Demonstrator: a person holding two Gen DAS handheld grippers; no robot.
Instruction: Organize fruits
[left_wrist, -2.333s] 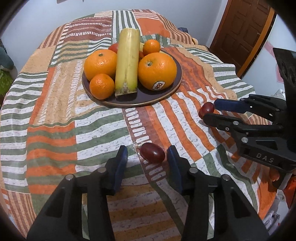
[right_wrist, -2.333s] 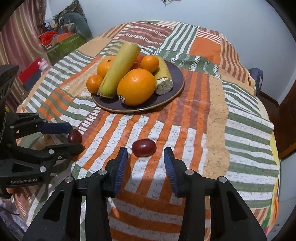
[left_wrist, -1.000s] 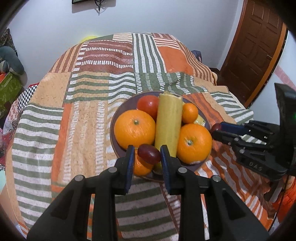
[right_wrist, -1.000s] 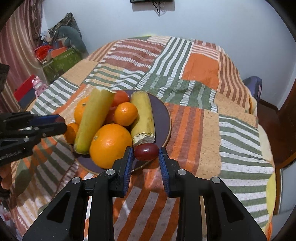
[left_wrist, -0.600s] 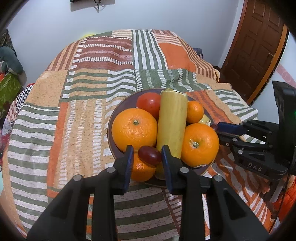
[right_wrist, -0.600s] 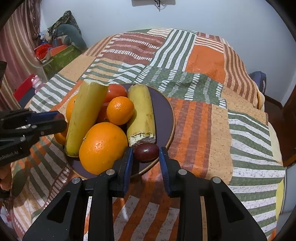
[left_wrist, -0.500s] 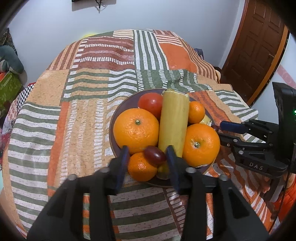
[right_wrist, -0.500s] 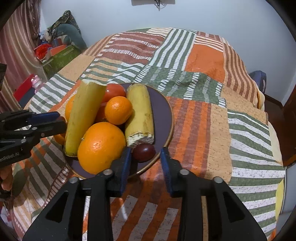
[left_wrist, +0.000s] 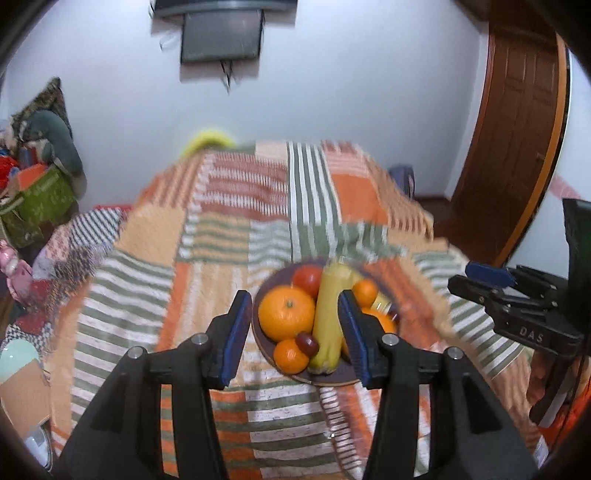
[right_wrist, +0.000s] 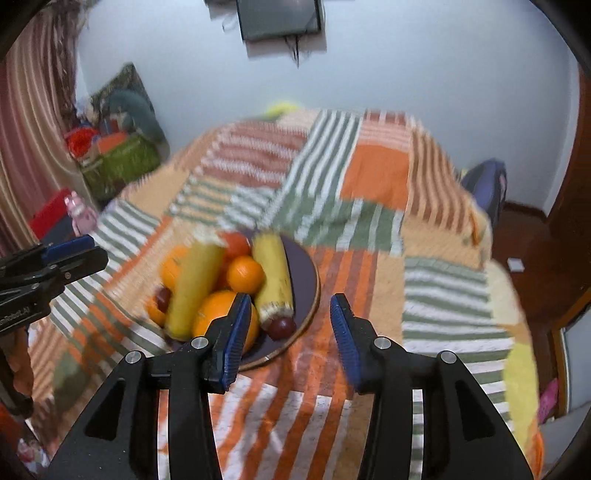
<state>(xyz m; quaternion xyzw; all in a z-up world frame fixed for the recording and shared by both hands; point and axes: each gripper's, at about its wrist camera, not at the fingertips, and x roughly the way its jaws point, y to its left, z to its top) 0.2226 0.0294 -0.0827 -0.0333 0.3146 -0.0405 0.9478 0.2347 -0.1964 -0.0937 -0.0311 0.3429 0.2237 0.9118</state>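
A dark round plate (left_wrist: 325, 377) (right_wrist: 308, 291) on the patchwork cloth holds oranges (left_wrist: 286, 313), a tomato (left_wrist: 307, 279), and two long yellow fruits (left_wrist: 328, 317) (right_wrist: 271, 271). One dark red plum (left_wrist: 307, 343) lies at the plate's near edge between a small orange and the long fruit. The other plum (right_wrist: 281, 326) lies on the plate below the cut yellow fruit. My left gripper (left_wrist: 293, 338) is open and empty, raised above the plate. My right gripper (right_wrist: 291, 338) is open and empty, raised too. Each gripper shows in the other's view (left_wrist: 517, 306) (right_wrist: 44, 273).
The striped patchwork cloth (left_wrist: 229, 229) covers the whole table. A wooden door (left_wrist: 517, 140) stands at the right. Boxes and cushions (right_wrist: 118, 147) sit on the floor at the left. A screen (left_wrist: 221, 40) hangs on the far wall.
Both grippers opened, let their plums go onto the plate, and pulled up and back. The views are blurred from the motion.
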